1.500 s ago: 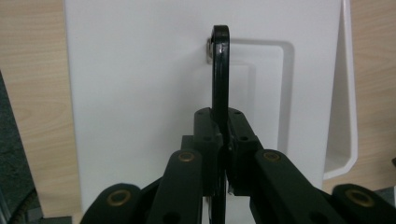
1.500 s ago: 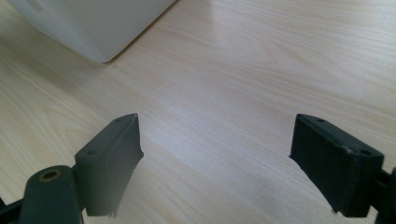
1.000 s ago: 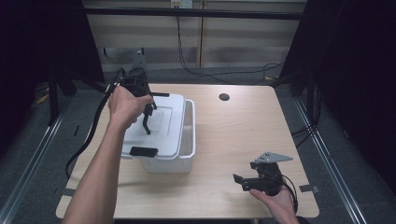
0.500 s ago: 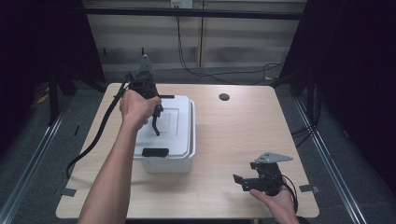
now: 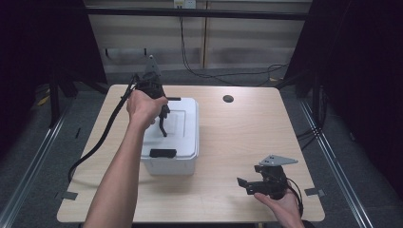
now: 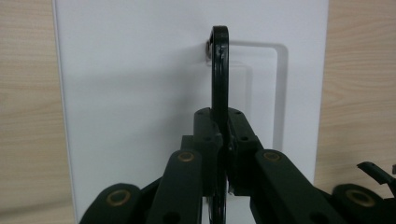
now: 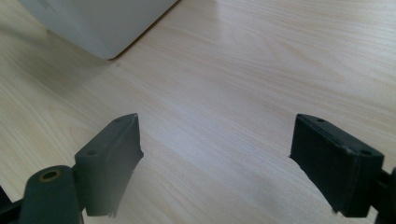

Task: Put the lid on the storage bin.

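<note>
From above, we look forward and down over the whole desk (image 5: 237, 142). Each gripper view sits close behind its jaws; all three share the white box (image 5: 183, 142).

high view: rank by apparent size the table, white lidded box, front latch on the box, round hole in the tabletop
1. table
2. white lidded box
3. front latch, a black clip on the box's near edge
4. round hole in the tabletop

The latch and the hole look close in size; the hole lies farther from the camera, so that order is unsure.
</note>
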Motion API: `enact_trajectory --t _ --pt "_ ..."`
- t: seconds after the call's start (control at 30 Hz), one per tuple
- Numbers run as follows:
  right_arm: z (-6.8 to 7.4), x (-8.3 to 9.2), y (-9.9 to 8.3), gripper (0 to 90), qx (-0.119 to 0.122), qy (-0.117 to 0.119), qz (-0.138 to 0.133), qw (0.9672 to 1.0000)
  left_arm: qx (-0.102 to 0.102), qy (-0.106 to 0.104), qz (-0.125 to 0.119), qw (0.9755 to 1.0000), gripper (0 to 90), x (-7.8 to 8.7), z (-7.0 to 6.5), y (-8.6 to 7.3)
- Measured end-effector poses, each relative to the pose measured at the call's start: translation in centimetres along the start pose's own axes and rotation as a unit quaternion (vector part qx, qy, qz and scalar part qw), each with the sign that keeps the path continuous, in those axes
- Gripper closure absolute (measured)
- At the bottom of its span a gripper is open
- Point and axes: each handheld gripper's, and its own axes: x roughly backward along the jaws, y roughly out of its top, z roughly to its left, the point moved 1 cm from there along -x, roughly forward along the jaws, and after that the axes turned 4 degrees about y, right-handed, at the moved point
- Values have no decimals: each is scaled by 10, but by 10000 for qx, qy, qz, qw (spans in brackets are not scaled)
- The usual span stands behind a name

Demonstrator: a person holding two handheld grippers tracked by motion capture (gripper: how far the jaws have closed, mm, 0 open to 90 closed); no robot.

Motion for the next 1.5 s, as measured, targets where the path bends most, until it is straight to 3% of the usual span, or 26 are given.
enact_trajectory --t 0.4,0.77,1.23,1.5 --pt "0 -1 0 155 6 0 37 10000 -2 -15 -81 10000 850 3 3 0" --pt "0 -1 0 155 5 23 32 10000 -12 21 -82 10000 849 -9 -8 5" --pt "0 -1 0 155 37 26 36 10000 -71 78 -163 9998 842 -18 -7 9" --pt "0 -1 0 155 56 20 21 10000 -301 173 -105 9993 768 -25 -9 8"
